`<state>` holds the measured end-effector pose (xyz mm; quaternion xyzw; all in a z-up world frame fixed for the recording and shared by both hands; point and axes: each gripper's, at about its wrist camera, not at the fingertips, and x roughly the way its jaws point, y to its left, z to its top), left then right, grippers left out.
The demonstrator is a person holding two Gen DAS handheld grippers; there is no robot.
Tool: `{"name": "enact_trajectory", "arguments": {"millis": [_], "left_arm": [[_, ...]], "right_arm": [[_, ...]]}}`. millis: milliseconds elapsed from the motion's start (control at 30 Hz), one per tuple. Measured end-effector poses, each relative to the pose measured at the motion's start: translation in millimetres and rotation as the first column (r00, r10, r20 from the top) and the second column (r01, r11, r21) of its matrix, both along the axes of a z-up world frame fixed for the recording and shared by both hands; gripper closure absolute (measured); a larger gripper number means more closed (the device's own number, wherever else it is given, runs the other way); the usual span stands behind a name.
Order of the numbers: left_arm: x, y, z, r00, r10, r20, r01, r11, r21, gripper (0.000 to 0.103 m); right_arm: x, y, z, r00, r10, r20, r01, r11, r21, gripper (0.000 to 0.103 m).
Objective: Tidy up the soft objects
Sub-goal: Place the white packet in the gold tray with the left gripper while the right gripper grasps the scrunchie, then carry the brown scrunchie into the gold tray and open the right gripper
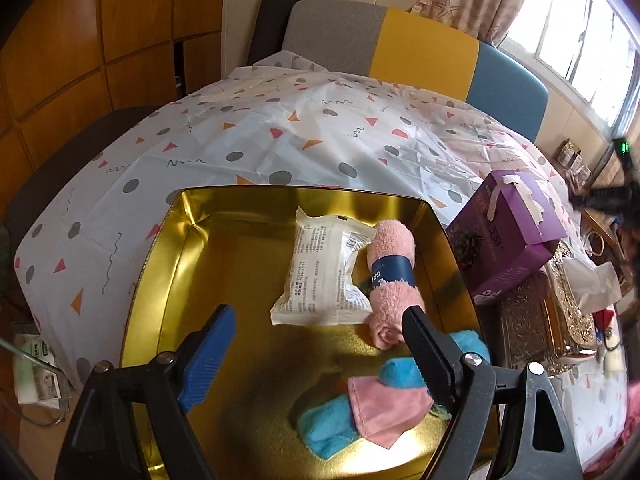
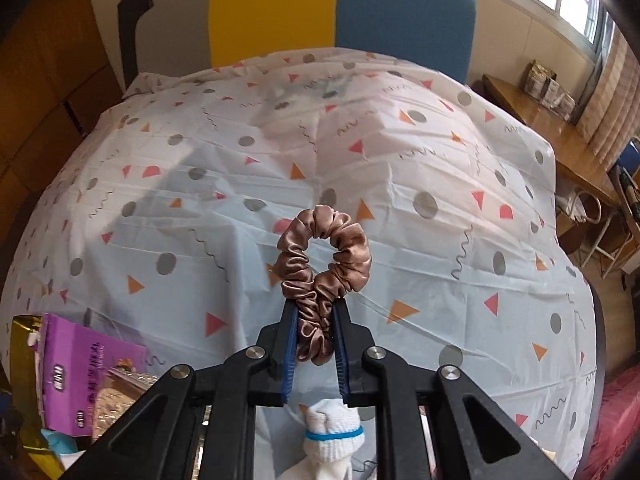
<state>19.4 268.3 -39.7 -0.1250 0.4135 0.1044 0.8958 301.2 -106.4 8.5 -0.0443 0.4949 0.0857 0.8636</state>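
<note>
A gold tin tray [image 1: 168, 248] lies on the patterned tablecloth. In it are a white sealed packet [image 1: 320, 272], a rolled pink towel [image 1: 390, 280] with a dark blue band, a folded pink cloth [image 1: 384, 408] and blue fluffy cloths [image 1: 328, 428]. My left gripper [image 1: 320, 316] is open and empty, hovering over the tray's near half. My right gripper [image 2: 314, 304] is shut on a brown satin scrunchie [image 2: 324, 256] and holds it above the tablecloth [image 2: 240, 200]. A white sock or glove with a blue stripe [image 2: 334, 436] lies under the right gripper.
A purple box [image 1: 508, 236] stands right of the tray, also in the right wrist view [image 2: 80, 368]. An ornate gold tissue box [image 1: 560, 320] sits beyond it. A grey, yellow and blue chair back [image 1: 400, 48] is behind the table. A wooden side table [image 2: 552, 136] stands at the right.
</note>
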Motion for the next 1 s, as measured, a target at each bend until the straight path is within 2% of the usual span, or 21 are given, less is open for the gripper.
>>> {"name": "enact_trajectory", "arguments": {"millis": [200, 300, 367, 433, 600, 700, 867, 1000], "left_arm": [[-18, 8, 6, 0.999, 0.044, 0.02, -0.045, 0.999, 0.026, 0.017], [-27, 14, 8, 0.997, 0.064, 0.031, -0.065, 0.998, 0.028, 0.017], [-34, 20, 9, 0.996, 0.084, 0.035, -0.085, 0.996, 0.025, 0.011], [-41, 24, 10, 0.994, 0.096, 0.048, -0.097, 0.995, 0.019, 0.01], [-56, 27, 13, 0.991, 0.112, 0.073, -0.115, 0.993, 0.04, 0.01], [-64, 29, 16, 0.988, 0.127, 0.089, -0.132, 0.99, 0.053, 0.01], [-72, 32, 18, 0.983, 0.155, 0.102, -0.165, 0.981, 0.098, 0.01], [-74, 36, 15, 0.979, 0.182, 0.089, -0.192, 0.974, 0.119, 0.009]], "right_arm": [[-26, 81, 44, 0.981, 0.181, 0.07, -0.183, 0.983, 0.025, 0.088], [-53, 128, 58, 0.951, 0.296, 0.093, -0.299, 0.954, 0.018, 0.088], [-76, 157, 61, 0.923, 0.371, 0.1, -0.375, 0.927, 0.021, 0.088], [-99, 185, 60, 0.892, 0.441, 0.099, -0.445, 0.895, 0.023, 0.088], [-155, 240, 39, 0.823, 0.565, 0.054, -0.568, 0.822, 0.046, 0.087], [-180, 261, 16, 0.795, 0.606, 0.017, -0.606, 0.793, 0.07, 0.087], [-201, 283, -24, 0.783, 0.62, -0.047, -0.609, 0.779, 0.15, 0.086], [-210, 295, -48, 0.787, 0.612, -0.076, -0.589, 0.782, 0.205, 0.082]]}}
